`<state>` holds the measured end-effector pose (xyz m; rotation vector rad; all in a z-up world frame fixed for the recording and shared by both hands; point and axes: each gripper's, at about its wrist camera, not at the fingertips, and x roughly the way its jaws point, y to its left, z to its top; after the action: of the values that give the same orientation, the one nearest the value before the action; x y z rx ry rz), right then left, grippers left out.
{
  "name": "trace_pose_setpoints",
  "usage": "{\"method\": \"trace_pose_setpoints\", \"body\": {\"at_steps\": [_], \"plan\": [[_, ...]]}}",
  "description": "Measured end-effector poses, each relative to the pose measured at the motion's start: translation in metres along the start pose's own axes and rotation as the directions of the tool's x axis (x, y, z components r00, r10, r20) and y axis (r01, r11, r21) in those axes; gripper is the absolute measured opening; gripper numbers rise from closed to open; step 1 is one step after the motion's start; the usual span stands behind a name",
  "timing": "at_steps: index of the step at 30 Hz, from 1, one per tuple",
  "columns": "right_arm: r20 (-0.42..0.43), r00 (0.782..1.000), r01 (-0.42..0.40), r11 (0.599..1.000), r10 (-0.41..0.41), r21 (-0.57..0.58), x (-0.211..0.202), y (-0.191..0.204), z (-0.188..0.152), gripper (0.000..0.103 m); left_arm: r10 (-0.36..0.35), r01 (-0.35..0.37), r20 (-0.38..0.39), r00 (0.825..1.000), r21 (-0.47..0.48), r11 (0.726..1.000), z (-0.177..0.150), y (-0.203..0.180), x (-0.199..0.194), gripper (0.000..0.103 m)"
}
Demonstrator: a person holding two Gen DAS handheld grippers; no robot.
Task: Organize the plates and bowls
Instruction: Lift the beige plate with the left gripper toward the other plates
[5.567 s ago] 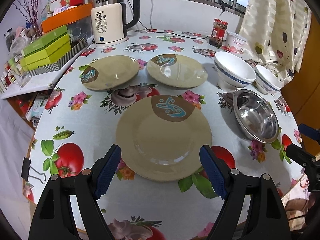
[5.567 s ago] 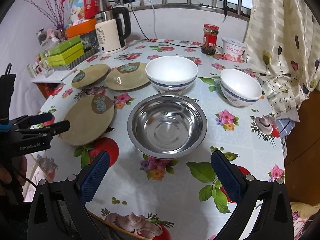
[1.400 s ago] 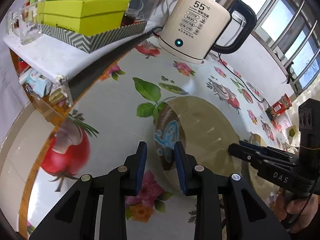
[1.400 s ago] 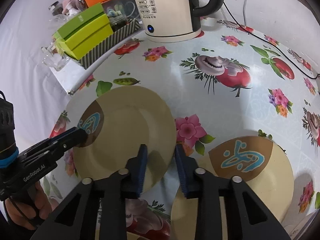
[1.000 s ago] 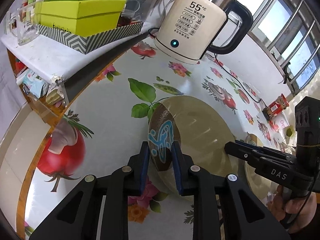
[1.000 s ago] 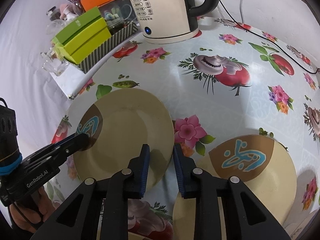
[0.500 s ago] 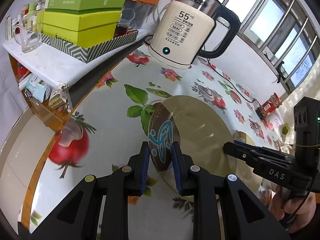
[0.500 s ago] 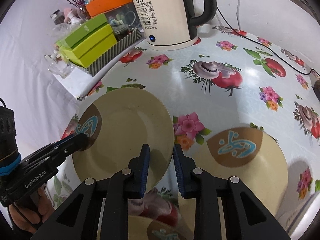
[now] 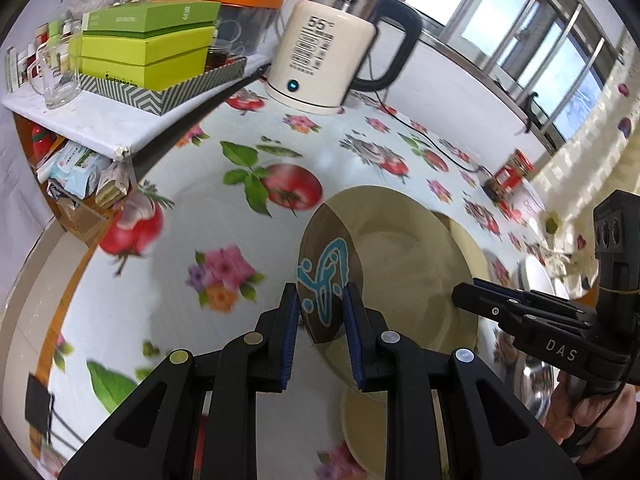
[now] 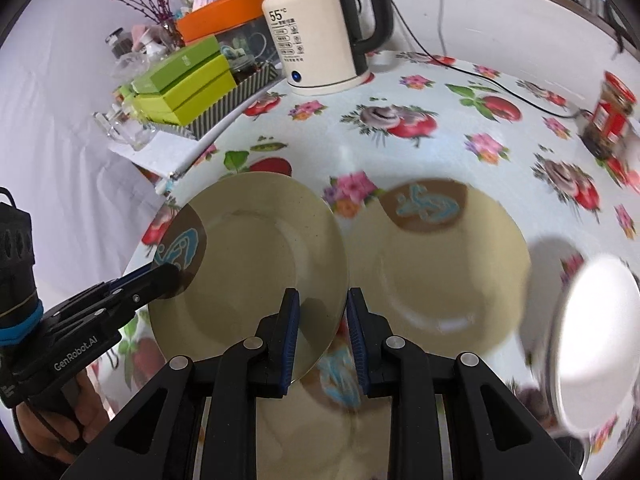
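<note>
- In the left wrist view, a beige plate (image 9: 400,272) is held clear of the flowered tablecloth (image 9: 168,216); its brown patch with the blue motif sits between the blue pads of the left gripper (image 9: 322,320) at lower centre of the frame, which are clamped on that rim.
- The opposite rim of the same plate is pinched by the right gripper (image 9: 464,294), seen entering from the right edge of that frame.
- In the right wrist view, the plate (image 10: 256,256) fills the left centre; its near right edge is caught between the pads of the right gripper (image 10: 318,320), closed on it.
- The left gripper (image 10: 172,272) is seen at the left of that frame, nipping the brown patch.
- A second plate (image 10: 444,264) lies flat on the cloth just right of the held one.
- A third plate (image 10: 344,412) is partly visible beneath, at the bottom centre.
- A white bowl (image 10: 596,344), blurred, appears at the right edge.
- A cream kettle (image 10: 320,40) stands at the upper centre.
</note>
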<state>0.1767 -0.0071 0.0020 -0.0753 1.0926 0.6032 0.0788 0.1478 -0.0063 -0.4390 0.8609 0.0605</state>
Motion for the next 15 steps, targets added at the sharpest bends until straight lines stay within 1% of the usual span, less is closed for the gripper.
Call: {"method": "trace_pose_setpoints", "body": {"at_steps": [5,9,15], "plan": [[-0.002,1.000,0.016,1.000,-0.016,0.019,-0.017,-0.005,-0.029,0.024,-0.008,0.008,-0.020,1.000,0.029,1.000,-0.021,-0.014,-0.010,0.023],[-0.015,1.000,0.023,0.999,-0.023,0.037,-0.023,-0.009,-0.049,0.024,-0.009,0.011,-0.039,0.999,0.049,0.999,-0.034,-0.023,-0.013,0.023],[-0.031,0.999,0.035,0.998,-0.034,0.057,-0.025,-0.015,-0.069,0.024,-0.011,0.015,-0.068,0.998,0.065,0.998,-0.051,-0.030,-0.012,0.023]]}}
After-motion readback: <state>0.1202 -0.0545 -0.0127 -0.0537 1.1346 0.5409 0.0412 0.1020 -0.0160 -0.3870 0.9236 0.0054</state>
